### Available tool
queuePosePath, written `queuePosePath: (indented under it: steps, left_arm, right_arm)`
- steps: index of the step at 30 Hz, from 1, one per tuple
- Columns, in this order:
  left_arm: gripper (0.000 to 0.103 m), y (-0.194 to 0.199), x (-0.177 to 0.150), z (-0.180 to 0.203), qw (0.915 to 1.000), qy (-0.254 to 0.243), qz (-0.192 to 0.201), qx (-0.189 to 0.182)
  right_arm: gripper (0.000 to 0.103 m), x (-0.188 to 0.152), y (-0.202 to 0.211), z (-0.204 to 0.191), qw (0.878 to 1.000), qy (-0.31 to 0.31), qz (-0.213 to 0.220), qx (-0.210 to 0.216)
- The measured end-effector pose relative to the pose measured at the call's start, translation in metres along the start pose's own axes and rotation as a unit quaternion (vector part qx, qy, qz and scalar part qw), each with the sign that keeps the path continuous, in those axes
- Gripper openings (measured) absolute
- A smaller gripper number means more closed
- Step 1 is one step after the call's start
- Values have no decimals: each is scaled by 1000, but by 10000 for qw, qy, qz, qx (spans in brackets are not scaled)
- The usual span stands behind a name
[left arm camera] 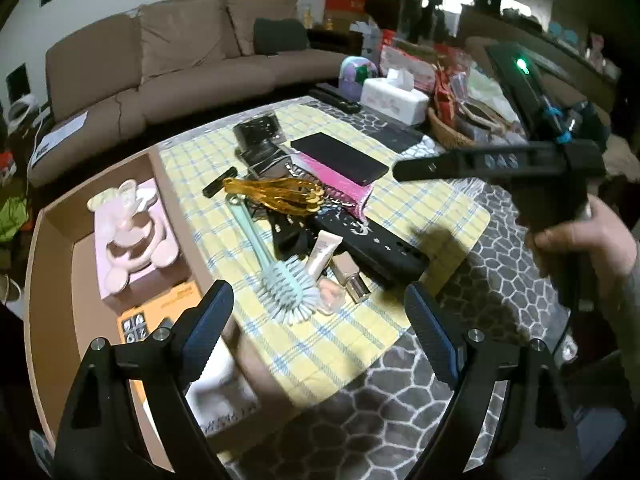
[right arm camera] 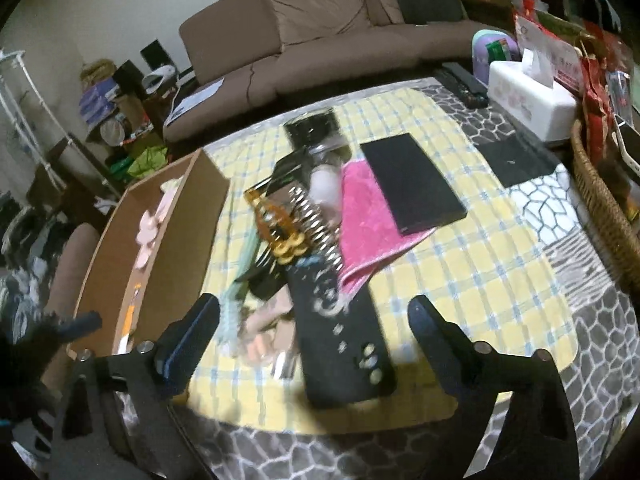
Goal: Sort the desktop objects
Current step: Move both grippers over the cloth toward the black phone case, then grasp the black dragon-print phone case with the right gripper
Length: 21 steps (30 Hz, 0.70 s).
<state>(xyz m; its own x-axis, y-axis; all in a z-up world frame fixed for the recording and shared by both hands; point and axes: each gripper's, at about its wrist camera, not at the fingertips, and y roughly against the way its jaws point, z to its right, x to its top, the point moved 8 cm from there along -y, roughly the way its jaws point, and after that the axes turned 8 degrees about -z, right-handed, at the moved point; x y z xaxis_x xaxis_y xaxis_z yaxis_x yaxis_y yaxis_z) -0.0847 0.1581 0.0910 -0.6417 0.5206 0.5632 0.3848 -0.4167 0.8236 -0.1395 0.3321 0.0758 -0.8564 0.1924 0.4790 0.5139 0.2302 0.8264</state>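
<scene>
the pile of task things sits on the yellow checked cloth (left arm camera: pixel 360 332) on the table (left arm camera: pixel 500 292). the mint brush (left arm camera: pixel 276 268) lies with its long axis running from far-left to near-right, bristle head nearest the left camera. the black patterned case (right arm camera: pixel 340 328) runs lengthwise toward the right camera, one end under the pink notebook (right arm camera: pixel 372 216). a black box (right arm camera: pixel 412 180) rests on that notebook, and the amber hair clip (left arm camera: pixel 280 196) lies across the heap.

the cardboard box (left arm camera: pixel 56 264) stands along the cloth's left edge; in it are a pink bear-shaped piece (left arm camera: pixel 132 236) and an orange packet (left arm camera: pixel 168 312).

the left gripper (left arm camera: pixel 320 320) tilts down over the brush end of the pile, jaws wide with nothing between them. the right gripper (right arm camera: pixel 316 332) tilts down over the black case, jaws likewise wide and not touching it. a hand (left arm camera: pixel 584 240) grips its handle.
</scene>
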Motion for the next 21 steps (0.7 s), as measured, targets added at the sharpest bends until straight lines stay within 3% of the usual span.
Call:
queuePosePath:
  steps: [3,5,11,21]
  left_arm:
    - [75,-10,10,6,10000,-74,-37,3]
    - [75,-15,15,11,10000,-22,-32,-77]
    - [76,-33,16,41,9984,85,-84,-546]
    - [75,-97,1,81,9920,614,-472,-995]
  right_arm:
    - [88,8,-4,15,9999,-126,24,-7]
    - [77,6,-12,26,9992,-341,-103,166]
    - [77,-14,-31,42,9979,-278,-586,24]
    - [76,-35,-48,60,9903,-797,-975,586]
